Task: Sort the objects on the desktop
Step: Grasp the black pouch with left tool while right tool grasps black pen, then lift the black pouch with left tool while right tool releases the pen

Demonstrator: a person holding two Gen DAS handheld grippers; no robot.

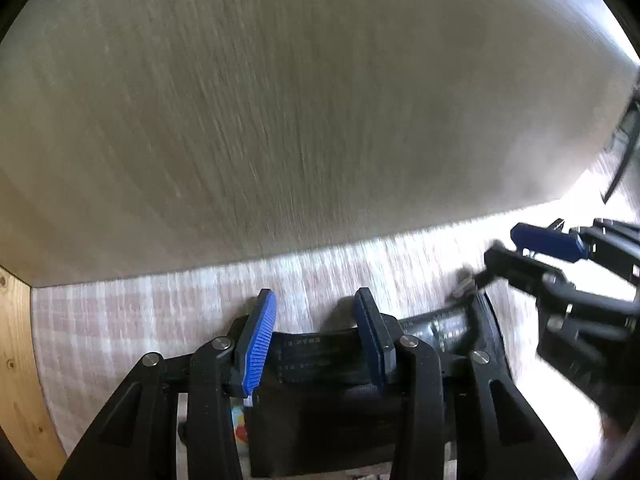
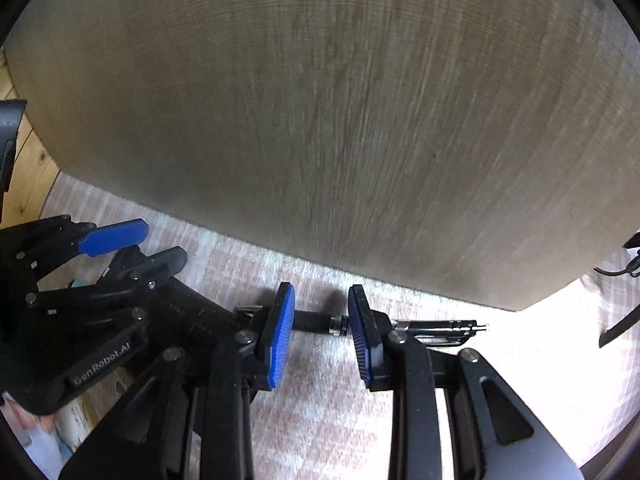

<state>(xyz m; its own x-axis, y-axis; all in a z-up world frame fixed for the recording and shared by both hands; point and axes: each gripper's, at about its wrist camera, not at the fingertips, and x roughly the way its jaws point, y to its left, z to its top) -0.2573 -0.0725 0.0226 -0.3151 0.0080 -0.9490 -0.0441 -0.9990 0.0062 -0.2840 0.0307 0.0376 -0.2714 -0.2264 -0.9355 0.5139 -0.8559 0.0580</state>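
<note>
My left gripper point(image 1: 316, 336) straddles a black case with pale lettering point(image 1: 312, 354) that lies on the checked cloth; the blue pads stand on either side of it with a little room, so it looks open. My right gripper point(image 2: 320, 334) is open around a black pen with a silver tip point(image 2: 440, 327) lying across the cloth; the pads stand apart from the barrel. The right gripper also shows at the right of the left wrist view point(image 1: 536, 256). The left gripper shows at the left of the right wrist view point(image 2: 132, 248).
A pale wooden panel point(image 1: 300, 100) rises close behind the cloth point(image 2: 320, 420). A pine board point(image 1: 16, 352) stands at the left. Dark cables and an object point(image 2: 620, 300) lie at the far right. A colourful printed item point(image 1: 240, 424) peeks out below the case.
</note>
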